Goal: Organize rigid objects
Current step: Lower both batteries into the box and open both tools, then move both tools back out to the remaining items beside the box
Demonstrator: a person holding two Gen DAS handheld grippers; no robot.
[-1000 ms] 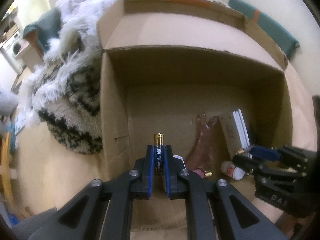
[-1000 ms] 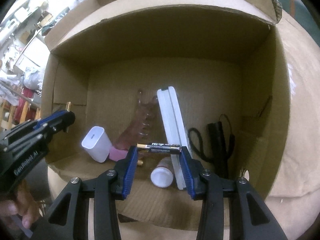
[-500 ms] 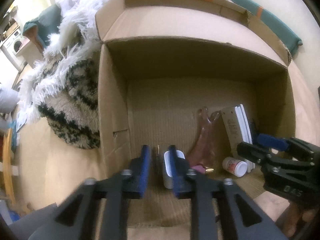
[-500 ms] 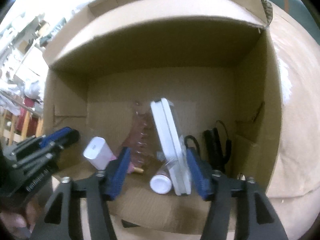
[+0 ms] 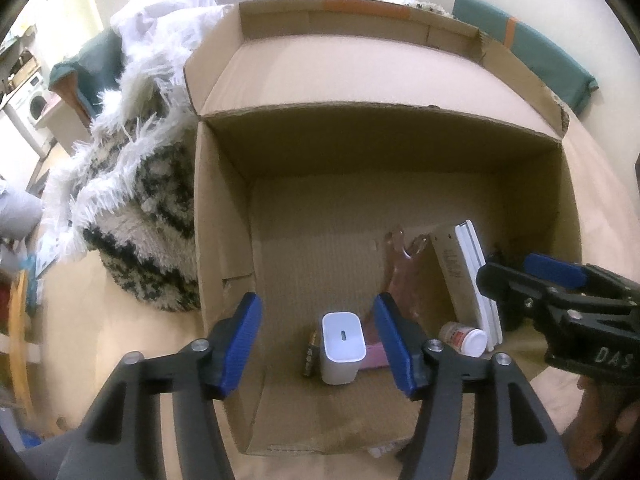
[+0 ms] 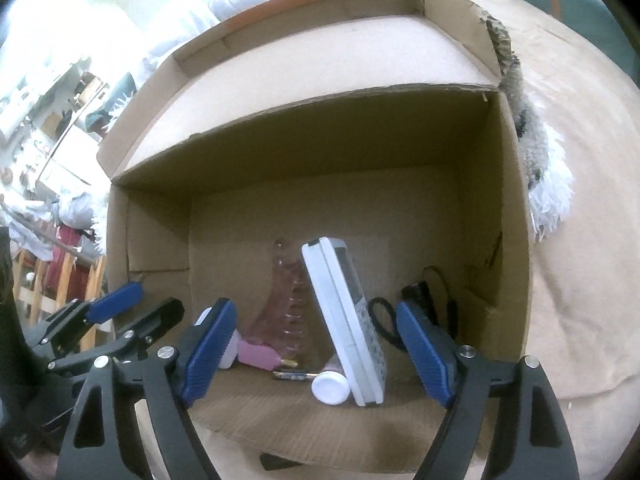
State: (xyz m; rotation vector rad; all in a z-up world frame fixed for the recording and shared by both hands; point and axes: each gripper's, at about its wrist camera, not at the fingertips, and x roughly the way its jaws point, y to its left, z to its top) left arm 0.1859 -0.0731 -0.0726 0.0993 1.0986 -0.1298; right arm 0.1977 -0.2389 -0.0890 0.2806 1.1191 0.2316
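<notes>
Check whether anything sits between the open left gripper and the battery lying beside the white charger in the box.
Nothing visible blocks it. The left gripper is open above the cardboard box, and the battery lies on the floor against the left side of the white charger. That closeness may crowd one finger.

Left wrist: looks down into the cardboard box [image 5: 224, 240] from its near-left edge, close.
Right wrist: same box, near-right edge, lower.
Shared: box floor.
</notes>
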